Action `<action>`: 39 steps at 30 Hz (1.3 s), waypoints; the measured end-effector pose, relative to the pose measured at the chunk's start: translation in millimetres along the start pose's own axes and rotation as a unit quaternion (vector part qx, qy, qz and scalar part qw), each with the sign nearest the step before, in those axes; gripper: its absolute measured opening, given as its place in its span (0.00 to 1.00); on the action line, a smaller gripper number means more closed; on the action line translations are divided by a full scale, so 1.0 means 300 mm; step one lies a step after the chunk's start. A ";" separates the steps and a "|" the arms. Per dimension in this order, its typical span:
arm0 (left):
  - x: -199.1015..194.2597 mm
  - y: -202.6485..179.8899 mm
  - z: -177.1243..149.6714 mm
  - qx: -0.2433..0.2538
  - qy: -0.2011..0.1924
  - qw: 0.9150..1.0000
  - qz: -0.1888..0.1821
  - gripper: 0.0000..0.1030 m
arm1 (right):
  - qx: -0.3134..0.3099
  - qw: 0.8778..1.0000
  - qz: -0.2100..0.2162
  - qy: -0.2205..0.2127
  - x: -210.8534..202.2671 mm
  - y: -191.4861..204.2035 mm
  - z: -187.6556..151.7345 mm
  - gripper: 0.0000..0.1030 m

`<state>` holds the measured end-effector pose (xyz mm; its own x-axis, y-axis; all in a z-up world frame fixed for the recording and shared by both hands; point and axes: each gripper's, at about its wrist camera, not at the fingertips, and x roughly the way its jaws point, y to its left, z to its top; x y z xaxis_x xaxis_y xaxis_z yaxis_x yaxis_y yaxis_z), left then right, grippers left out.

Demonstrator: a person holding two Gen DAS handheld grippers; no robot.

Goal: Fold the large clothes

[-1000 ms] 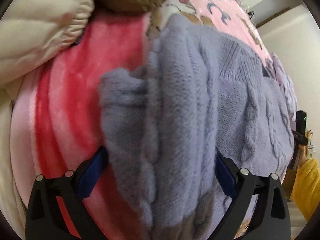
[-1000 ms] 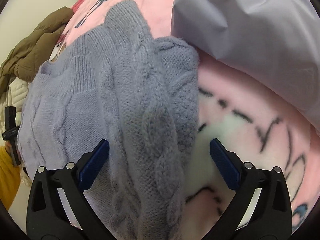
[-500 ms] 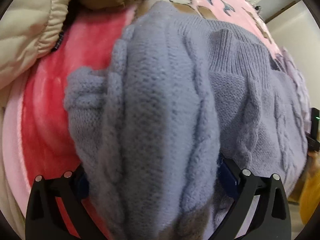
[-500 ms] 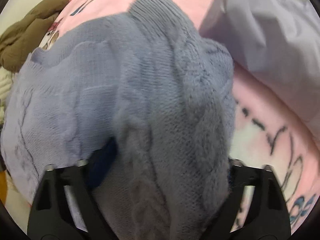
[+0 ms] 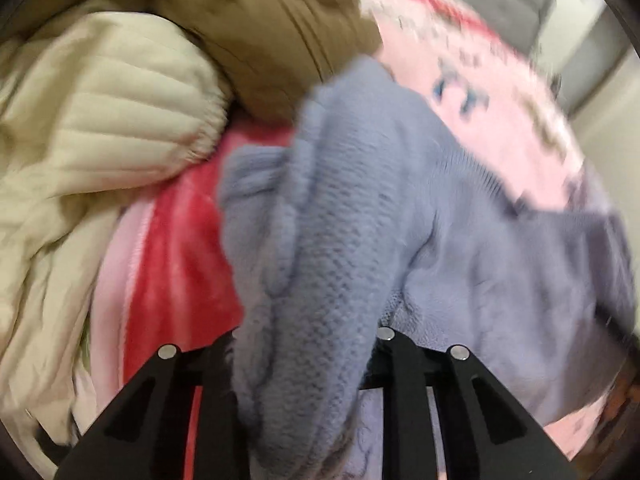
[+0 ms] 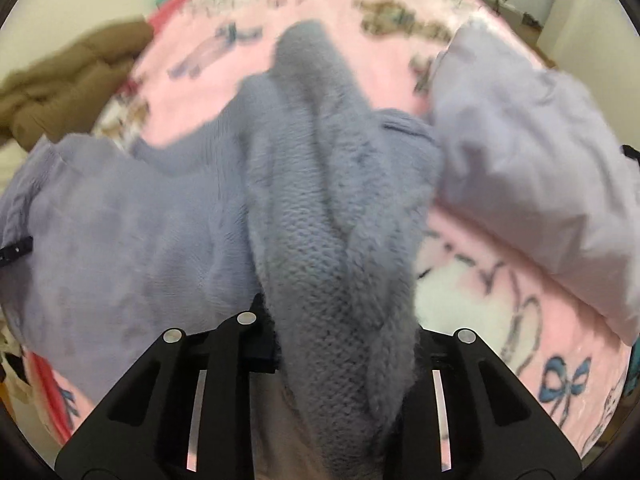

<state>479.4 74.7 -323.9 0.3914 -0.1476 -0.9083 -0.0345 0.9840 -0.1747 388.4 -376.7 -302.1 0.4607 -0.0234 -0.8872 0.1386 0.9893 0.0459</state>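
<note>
A lavender-grey cable-knit sweater (image 5: pixel 340 220) lies on the pink blanket and is bunched up toward both cameras. In the left wrist view my left gripper (image 5: pixel 304 344) has its jaws closing tight on a thick fold of the sweater's left side, and the knit rises off the bed between them. In the right wrist view the same sweater (image 6: pixel 120 240) spreads to the left. My right gripper (image 6: pixel 344 320) is closing on a fold of its right side, which hangs up between the jaws. The pads of both grippers are buried in the knit.
A cream quilted jacket (image 5: pixel 100 120) and a brown jacket (image 5: pixel 272 20) are piled at the left. The pink printed blanket (image 6: pixel 240 60) covers the bed, with a red band (image 5: pixel 176 260) along its left edge. A pale lilac garment (image 6: pixel 520 168) lies to the right of the sweater.
Both grippers went from wide open around sweater folds to pinched on them. Both have risen and pulled the knit up, so more of the bed shows now.
</note>
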 end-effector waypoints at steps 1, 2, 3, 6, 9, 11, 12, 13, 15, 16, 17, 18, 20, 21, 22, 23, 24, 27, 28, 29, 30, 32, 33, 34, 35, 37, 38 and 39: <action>-0.045 0.003 -0.005 -0.003 -0.008 1.000 -0.012 0.22 | -0.002 1.000 0.006 -0.008 -0.055 0.003 0.000 0.22; -0.089 -0.001 -0.015 -0.004 -0.015 1.000 -0.018 0.22 | -0.001 1.000 0.007 -0.016 -0.095 0.015 0.002 0.22; -0.129 0.011 -0.030 0.000 -0.021 1.000 -0.022 0.22 | -0.002 1.000 0.011 -0.025 -0.156 0.023 -0.012 0.22; -0.266 0.012 -0.083 -0.002 -0.041 0.998 -0.057 0.22 | -0.009 0.999 0.011 -0.037 -0.280 0.042 -0.062 0.22; -0.367 0.013 -0.141 -0.012 -0.041 0.996 -0.074 0.22 | 0.001 0.999 0.016 -0.040 -0.393 0.043 -0.147 0.22; -0.430 0.045 -0.191 -0.030 -0.036 0.995 -0.088 0.22 | 0.016 0.999 0.023 -0.041 -0.453 0.031 -0.220 0.22; -0.455 0.074 -0.215 -0.037 -0.033 0.994 -0.093 0.22 | 0.026 0.999 0.027 -0.037 -0.470 0.027 -0.248 0.22; -0.485 0.104 -0.240 -0.040 -0.032 0.994 -0.097 0.22 | 0.042 0.998 0.032 -0.023 -0.490 0.014 -0.291 0.22; -0.509 0.157 -0.278 -0.027 -0.017 0.996 -0.083 0.22 | 0.070 0.997 0.042 0.004 -0.486 -0.016 -0.371 0.22; -0.496 0.184 -0.301 -0.018 -0.005 0.997 -0.071 0.23 | 0.084 0.995 0.044 0.014 -0.474 -0.024 -0.407 0.23; -0.452 0.191 -0.335 -0.009 0.009 0.998 -0.060 0.23 | 0.095 0.994 0.049 0.029 -0.444 -0.032 -0.453 0.23; -0.417 0.203 -0.359 -0.002 0.021 0.998 -0.055 0.23 | 0.100 0.993 0.050 0.044 -0.408 -0.037 -0.497 0.23; -0.316 0.229 -0.416 0.010 0.055 0.997 -0.054 0.23 | 0.101 0.991 0.051 0.077 -0.304 -0.043 -0.603 0.23; -0.256 0.232 -0.457 0.035 0.069 0.996 -0.049 0.23 | 0.098 0.991 0.042 0.082 -0.272 -0.039 -0.637 0.23; -0.221 0.229 -0.470 0.055 0.069 0.995 -0.044 0.23 | 0.096 0.992 0.037 0.079 -0.235 -0.048 -0.685 0.24; -0.197 0.226 -0.495 0.081 0.067 0.994 -0.038 0.25 | 0.104 0.991 0.050 0.073 -0.211 -0.063 -0.719 0.25; -0.170 0.226 -0.518 0.112 0.062 0.991 -0.034 0.27 | 0.127 0.987 0.075 0.066 -0.184 -0.104 -0.752 0.27; -0.090 0.262 -0.526 0.135 0.084 0.985 -0.067 0.44 | 0.175 0.973 0.136 0.071 -0.123 -0.187 -0.785 0.41; -0.065 0.277 -0.521 0.131 0.098 0.983 -0.085 0.56 | 0.174 0.970 0.149 0.075 -0.099 -0.205 -0.785 0.51; -0.033 0.292 -0.509 0.129 0.107 0.981 -0.101 0.68 | 0.170 0.970 0.154 0.079 -0.087 -0.207 -0.786 0.55; -0.002 0.301 -0.504 0.130 0.119 0.977 -0.121 0.73 | 0.163 0.967 0.171 0.095 -0.058 -0.206 -0.779 0.65; 0.036 0.306 -0.507 0.137 0.135 0.971 -0.143 0.80 | 0.144 0.964 0.187 0.122 -0.015 -0.175 -0.755 0.75; 0.055 0.308 -0.506 0.132 0.139 0.969 -0.153 0.83 | 0.127 0.962 0.200 0.134 0.009 -0.152 -0.744 0.82; 0.075 0.308 -0.498 0.127 0.145 0.968 -0.161 0.86 | 0.120 0.962 0.204 0.137 0.014 -0.137 -0.742 0.85; 0.084 0.304 -0.499 0.123 0.151 0.967 -0.166 0.87 | 0.113 0.961 0.210 0.142 0.024 -0.116 -0.741 0.86; 0.095 0.285 -0.496 0.116 0.165 0.965 -0.166 0.87 | 0.097 0.964 0.196 0.151 0.050 -0.069 -0.730 0.85; 0.098 0.278 -0.498 0.115 0.169 0.964 -0.173 0.85 | 0.094 0.965 0.192 0.149 0.045 -0.062 -0.740 0.84; 0.086 0.266 -0.497 0.113 0.170 0.961 -0.185 0.82 | 0.093 0.967 0.185 0.147 0.042 -0.050 -0.734 0.79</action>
<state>349.7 134.7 -418.0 0.0136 -0.4769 -0.8788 0.2656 0.8491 -0.4567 199.0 -360.1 -415.1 0.2431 0.3959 -0.8855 0.1796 0.8787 0.4422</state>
